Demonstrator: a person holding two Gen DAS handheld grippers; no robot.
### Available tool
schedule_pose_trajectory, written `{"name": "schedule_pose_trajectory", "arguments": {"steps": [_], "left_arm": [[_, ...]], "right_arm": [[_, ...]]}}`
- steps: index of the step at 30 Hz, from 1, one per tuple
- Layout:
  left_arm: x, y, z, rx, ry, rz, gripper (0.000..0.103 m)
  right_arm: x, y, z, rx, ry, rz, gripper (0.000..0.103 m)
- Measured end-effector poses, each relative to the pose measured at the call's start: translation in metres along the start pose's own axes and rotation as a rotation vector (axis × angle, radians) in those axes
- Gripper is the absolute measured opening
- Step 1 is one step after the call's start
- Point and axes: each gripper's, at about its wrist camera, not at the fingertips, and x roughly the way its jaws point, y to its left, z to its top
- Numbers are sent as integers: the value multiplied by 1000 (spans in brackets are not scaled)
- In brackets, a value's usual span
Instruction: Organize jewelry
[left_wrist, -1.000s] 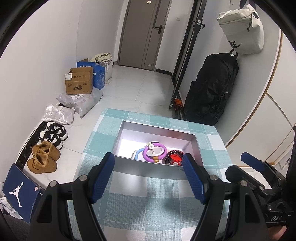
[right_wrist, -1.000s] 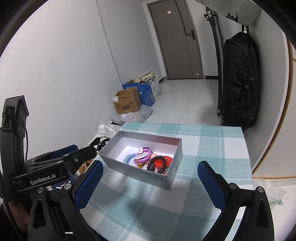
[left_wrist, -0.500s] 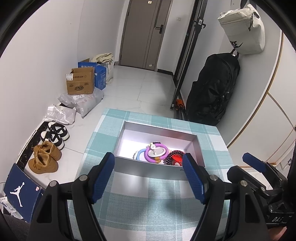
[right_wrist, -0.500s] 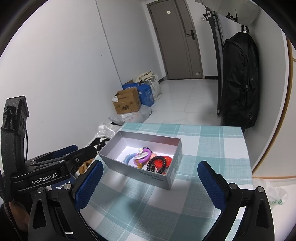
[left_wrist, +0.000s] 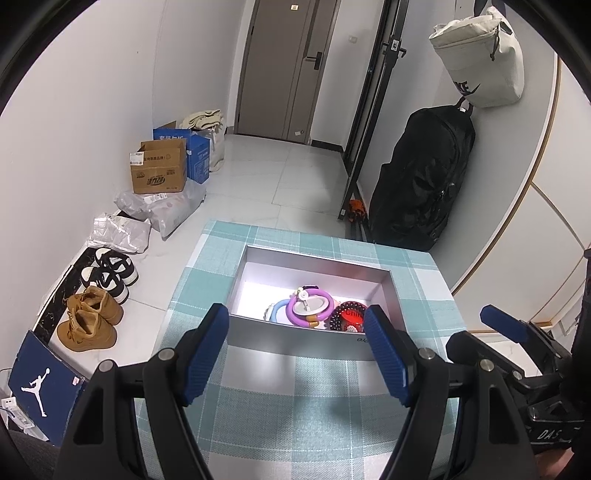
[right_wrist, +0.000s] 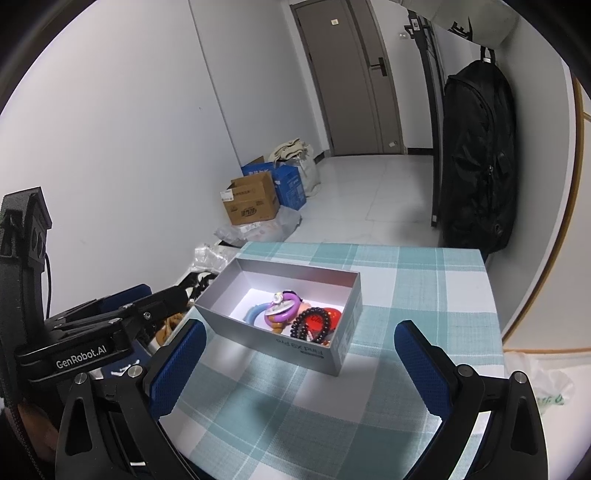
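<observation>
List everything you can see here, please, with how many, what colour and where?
Box: one, grey, open, on the table.
Bracelets: several, purple, light blue, dark beaded, heaped at the box's right end.
Tablecloth: one, teal and white check, over the table.
Cardboard box: one, brown, floor by left wall.
Blue carton: one, behind it.
Shoes: two pairs, tan and black-white, floor at left.
Backpack: one, black, hanging at right.
Pale bag: one, above it.
Door: one, grey, far end.
Left hand-held gripper: blue pads, open, empty.
Right hand-held gripper: blue pads, open, empty.
</observation>
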Motion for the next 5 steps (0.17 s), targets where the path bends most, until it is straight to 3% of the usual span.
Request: {"name": "schedule_pose_trajectory", "arguments": {"steps": [5], "left_arm": [[-3, -5, 0, 25, -26, -32, 72]], "right_arm": [[0, 0, 0, 1, 1, 1, 103]]}}
